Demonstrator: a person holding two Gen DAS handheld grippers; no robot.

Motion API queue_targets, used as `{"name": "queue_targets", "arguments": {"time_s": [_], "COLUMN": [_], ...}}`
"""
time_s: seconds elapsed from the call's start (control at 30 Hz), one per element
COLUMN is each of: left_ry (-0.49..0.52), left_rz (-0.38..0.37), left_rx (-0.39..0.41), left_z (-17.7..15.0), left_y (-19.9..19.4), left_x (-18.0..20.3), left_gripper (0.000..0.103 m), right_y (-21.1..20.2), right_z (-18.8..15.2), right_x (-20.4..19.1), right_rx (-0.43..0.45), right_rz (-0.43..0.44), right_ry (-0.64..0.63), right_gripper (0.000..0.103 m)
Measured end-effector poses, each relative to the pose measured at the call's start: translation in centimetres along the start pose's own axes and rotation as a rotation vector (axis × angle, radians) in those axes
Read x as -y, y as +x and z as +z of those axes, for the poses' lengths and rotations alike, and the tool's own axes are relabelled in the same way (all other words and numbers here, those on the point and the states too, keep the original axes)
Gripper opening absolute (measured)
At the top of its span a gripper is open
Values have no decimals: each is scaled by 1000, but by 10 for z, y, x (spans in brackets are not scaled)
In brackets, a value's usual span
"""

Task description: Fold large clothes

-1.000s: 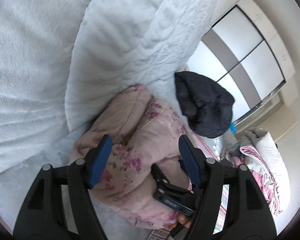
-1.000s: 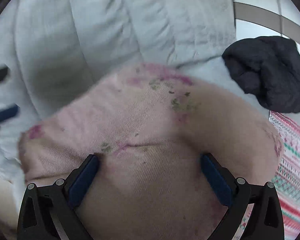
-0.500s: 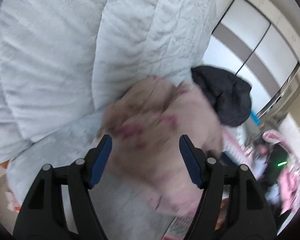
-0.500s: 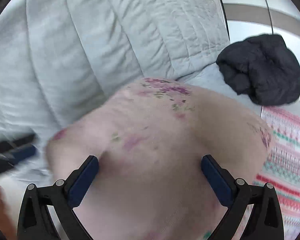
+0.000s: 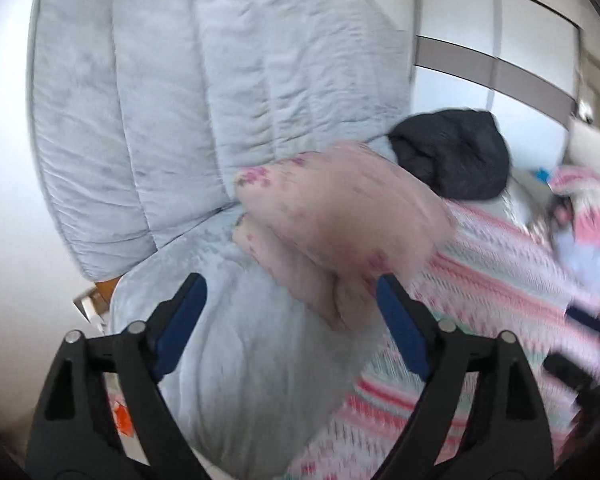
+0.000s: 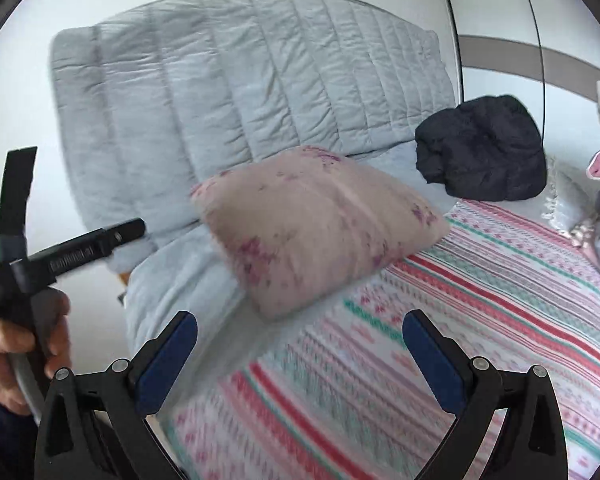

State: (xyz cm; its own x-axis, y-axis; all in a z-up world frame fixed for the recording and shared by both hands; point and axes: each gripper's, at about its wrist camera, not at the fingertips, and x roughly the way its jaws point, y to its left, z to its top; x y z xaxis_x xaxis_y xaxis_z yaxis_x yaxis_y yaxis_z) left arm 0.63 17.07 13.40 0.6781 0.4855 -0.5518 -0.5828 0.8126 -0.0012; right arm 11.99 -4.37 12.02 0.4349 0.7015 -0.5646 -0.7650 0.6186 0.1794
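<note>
Left hand-held gripper [image 5: 290, 308]: jaws stand wide, nothing between the blue pads [image 5: 182, 322]. The jaws have just been opening further; a second ago they stood narrower, directly over the garment. Now they are drawn back from it, with grey bed cover and the near edge of the bundle visible in the gap, untouched.

Right hand-held gripper [image 6: 300, 344]: jaws wide, nothing gripped. A second ago the pink cloth filled the whole space between its pads; now only striped blanket shows there, and the bundle lies ahead of the fingertips, clear of them.

Pink floral garment [image 6: 316, 228]: folded into a compact, thick bundle. It lies on the bed, at the seam where the grey quilted cover [image 6: 204, 292] meets the striped blanket [image 6: 480, 292], with its far edge close to the grey padded headboard [image 6: 236, 80]. Edges are blurred in both views, so whether it has fully settled cannot be told. Compared with a second ago, both cameras see it from farther back, and much more of the blanket and headboard is in view.

Dark garment [image 6: 484, 148]: bunched on the bed to the right of the pink bundle, near it but apart, placed as before.

In the right wrist view the person's left hand [image 6: 24, 344] is seen at the left edge, gripping the handle of the other tool.

Wardrobe doors [image 5: 500, 40] stand behind the bed on the right.
</note>
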Motion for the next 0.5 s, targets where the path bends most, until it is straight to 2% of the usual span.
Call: {"name": "queue_targets", "arguments": {"time_s": [0.07, 0.2, 0.27, 0.3, 0.37, 0.5], "left_ry": [51, 47, 54, 70, 102, 80], "left_rz": [12, 42, 78, 84, 112, 157], "left_rx": [41, 110, 123, 119, 86, 57], "left_z": [-20, -49, -64, -69, -76, -83], "left_y": [-27, -60, -64, -64, -56, -49], "left_x": [14, 31, 44, 51, 64, 68], "left_gripper": [94, 100, 101, 101, 101, 101], "right_y": [-22, -50, -62, -64, -60, -60], "right_z": [-9, -33, -48, -56, -63, -75], "right_x": [1, 5, 9, 13, 16, 36], "right_rx": [-13, -47, -11, 15, -19, -19], "right_rz": [7, 25, 42, 21, 0, 5], "right_ry": [7, 5, 9, 15, 9, 99], "right_gripper": [103, 103, 103, 103, 103, 103]}}
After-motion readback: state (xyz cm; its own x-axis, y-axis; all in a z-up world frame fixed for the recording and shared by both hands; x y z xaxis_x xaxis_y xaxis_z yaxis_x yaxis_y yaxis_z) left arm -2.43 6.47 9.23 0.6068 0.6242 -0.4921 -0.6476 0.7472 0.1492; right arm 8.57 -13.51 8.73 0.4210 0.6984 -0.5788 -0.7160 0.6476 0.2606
